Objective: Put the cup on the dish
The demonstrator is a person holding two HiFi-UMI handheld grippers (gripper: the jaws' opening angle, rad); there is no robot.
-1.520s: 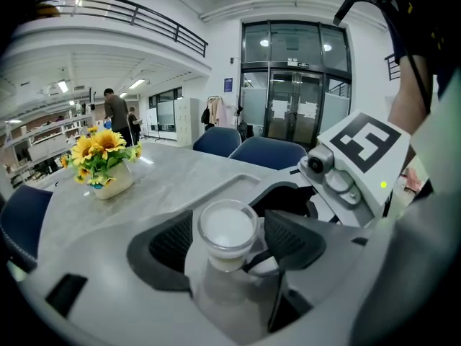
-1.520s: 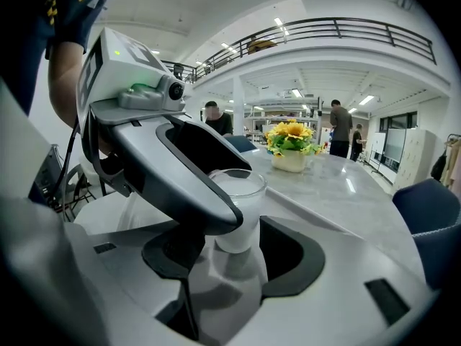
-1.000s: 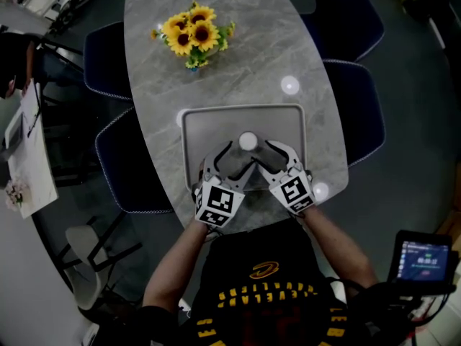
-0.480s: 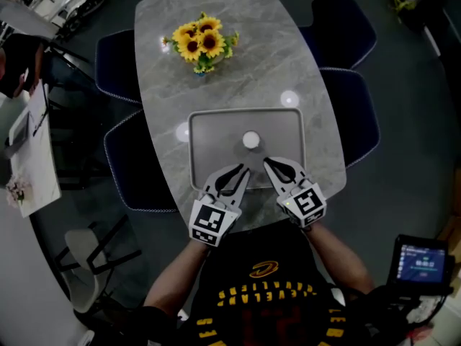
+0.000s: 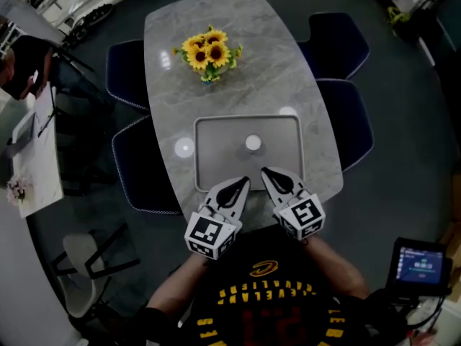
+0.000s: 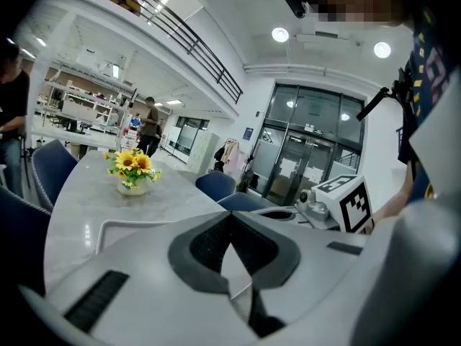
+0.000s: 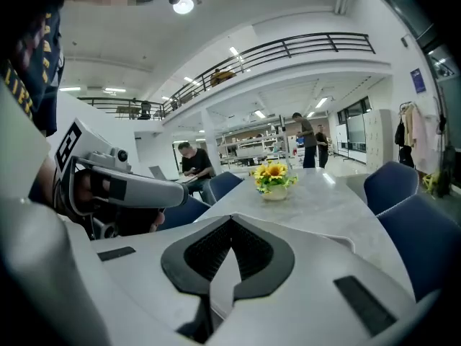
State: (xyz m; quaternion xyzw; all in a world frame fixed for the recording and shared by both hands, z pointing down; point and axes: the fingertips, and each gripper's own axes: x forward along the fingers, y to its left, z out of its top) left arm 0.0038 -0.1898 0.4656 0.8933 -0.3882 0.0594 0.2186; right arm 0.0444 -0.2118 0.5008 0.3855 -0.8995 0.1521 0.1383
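So we're pretty much done here, as far as we can tell: the small white round cup (image 5: 253,143) sits upright on the grey rectangular tray-style dish (image 5: 216,166), a bit right of its middle and toward the far side, and nothing is touching it. Our left gripper (image 5: 244,182) and right gripper (image 5: 264,171) hang side by side over the near edge of the dish, apart from the cup. Both sets of tongs have just closed and are now pressed together, with nothing pinched between them. The dish lies on the near half of the grey marble oval table (image 5: 238,85), and the yellow sunflower bouquet (image 5: 209,52) stands well apart at the far end. We'd say nothing is left except maybe backing off completely.
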